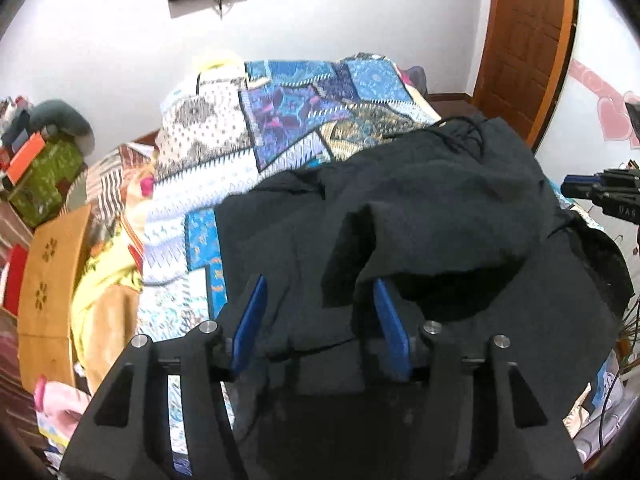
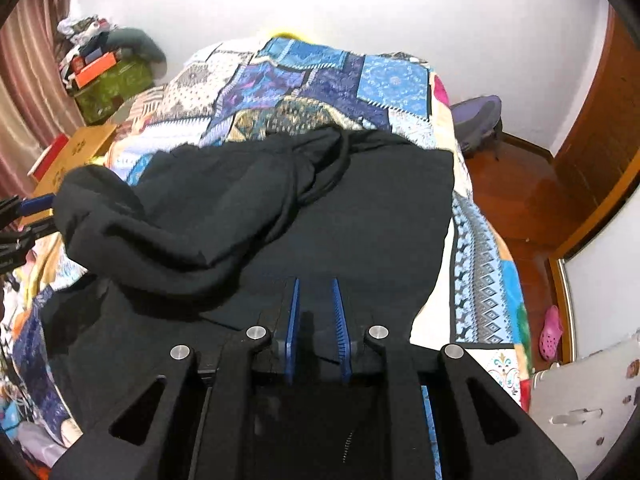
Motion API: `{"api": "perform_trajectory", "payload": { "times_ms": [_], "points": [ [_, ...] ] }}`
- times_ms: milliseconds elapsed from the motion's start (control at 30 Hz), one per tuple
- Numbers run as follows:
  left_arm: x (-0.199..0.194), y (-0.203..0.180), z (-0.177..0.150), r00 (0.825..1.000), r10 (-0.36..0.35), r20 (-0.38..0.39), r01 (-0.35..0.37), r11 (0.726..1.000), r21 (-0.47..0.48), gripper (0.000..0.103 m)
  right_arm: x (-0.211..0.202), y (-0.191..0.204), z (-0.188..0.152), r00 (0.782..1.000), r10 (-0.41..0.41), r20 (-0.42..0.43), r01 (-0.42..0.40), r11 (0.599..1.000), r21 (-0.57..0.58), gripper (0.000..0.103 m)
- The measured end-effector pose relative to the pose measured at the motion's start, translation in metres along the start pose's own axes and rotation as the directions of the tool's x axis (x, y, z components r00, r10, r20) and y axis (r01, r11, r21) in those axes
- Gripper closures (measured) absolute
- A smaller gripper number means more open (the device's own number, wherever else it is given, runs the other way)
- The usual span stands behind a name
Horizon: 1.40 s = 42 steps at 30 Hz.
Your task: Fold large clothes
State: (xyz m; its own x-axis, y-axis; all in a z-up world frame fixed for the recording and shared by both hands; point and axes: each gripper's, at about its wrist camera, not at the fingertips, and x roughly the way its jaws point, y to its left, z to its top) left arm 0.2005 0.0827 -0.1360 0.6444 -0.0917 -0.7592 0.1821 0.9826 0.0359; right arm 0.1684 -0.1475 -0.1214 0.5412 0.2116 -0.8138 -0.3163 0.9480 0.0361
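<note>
A large black hoodie (image 1: 420,216) lies on the patchwork quilt (image 1: 288,120) of a bed, with one part folded over itself and its drawstring at the far end. My left gripper (image 1: 320,284) is open just above the near edge of the hoodie, a fold of cloth draped over its right finger (image 1: 390,320). My right gripper (image 2: 315,284) hovers low over the hoodie (image 2: 280,208), its jaws a narrow gap apart with nothing between them. It also shows at the right edge of the left wrist view (image 1: 600,192). The left gripper shows at the left edge of the right wrist view (image 2: 28,208).
A wooden headboard or table (image 1: 48,280) and a green box (image 1: 44,176) with clutter stand left of the bed. A wooden door (image 1: 528,40) and wooden floor (image 2: 520,200) are to the right. A pink shoe (image 2: 551,332) lies on the floor.
</note>
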Motion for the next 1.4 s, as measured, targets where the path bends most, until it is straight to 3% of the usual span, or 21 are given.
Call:
{"api": "perform_trajectory", "payload": {
  "times_ms": [133,200,300,433,533,667,733,833,967,1067,1200,1400],
  "points": [
    [-0.032,-0.002,0.017,0.994,-0.026,0.105,0.028,0.999,-0.017,0.041,-0.018,0.017,0.009,0.998,0.035,0.055,-0.034,0.999,-0.019,0.08],
    [-0.048,0.002,0.025,0.987,-0.027,0.16,0.032,0.999,-0.028,0.031,-0.026,0.028,0.017,0.994,0.053,0.091,-0.049,0.998,-0.044,0.06],
    [-0.052,0.0,0.036,0.978,-0.004,0.206,0.008,1.0,-0.019,0.027,-0.031,0.046,0.028,0.984,0.091,0.154,-0.081,0.994,-0.075,0.051],
    [-0.025,-0.005,0.037,0.99,0.008,0.138,-0.006,1.0,-0.021,0.025,-0.017,0.065,0.03,0.981,0.148,0.125,-0.137,0.986,-0.097,0.05],
    [0.009,-0.009,0.023,0.998,-0.038,0.044,0.04,0.998,-0.044,0.025,0.006,0.079,0.021,0.987,0.151,0.056,-0.143,0.982,-0.12,0.05],
    [0.039,-0.009,-0.001,0.996,-0.086,-0.013,0.084,0.991,-0.109,0.019,0.03,0.082,0.002,0.988,0.154,-0.028,-0.156,0.98,-0.124,0.05],
    [0.045,-0.007,-0.011,0.996,-0.089,-0.027,0.084,0.987,-0.137,0.012,0.039,0.076,-0.008,0.983,0.171,-0.071,-0.177,0.98,-0.093,0.046],
    [0.06,-0.005,-0.027,0.989,-0.128,-0.075,0.113,0.978,-0.175,0.011,0.043,0.068,-0.016,0.98,0.184,-0.078,-0.187,0.982,-0.038,0.036],
    [0.071,-0.015,-0.043,0.984,-0.123,-0.132,0.105,0.985,-0.139,0.011,0.045,0.063,-0.022,0.97,0.222,-0.1,-0.222,0.975,0.012,0.036],
    [0.068,-0.023,-0.048,0.986,-0.101,-0.13,0.089,0.992,-0.091,0.011,0.041,0.067,-0.022,0.974,0.204,-0.102,-0.207,0.978,-0.013,0.036],
    [0.058,-0.02,-0.041,0.987,-0.103,-0.126,0.09,0.991,-0.102,0.011,0.03,0.069,-0.018,0.979,0.183,-0.088,-0.188,0.981,-0.052,0.036],
    [0.016,-0.007,-0.019,0.997,-0.071,-0.004,0.07,0.993,-0.095,0.011,0.002,0.052,-0.007,0.992,0.126,0.018,-0.125,0.99,-0.072,0.036]
  ]
}}
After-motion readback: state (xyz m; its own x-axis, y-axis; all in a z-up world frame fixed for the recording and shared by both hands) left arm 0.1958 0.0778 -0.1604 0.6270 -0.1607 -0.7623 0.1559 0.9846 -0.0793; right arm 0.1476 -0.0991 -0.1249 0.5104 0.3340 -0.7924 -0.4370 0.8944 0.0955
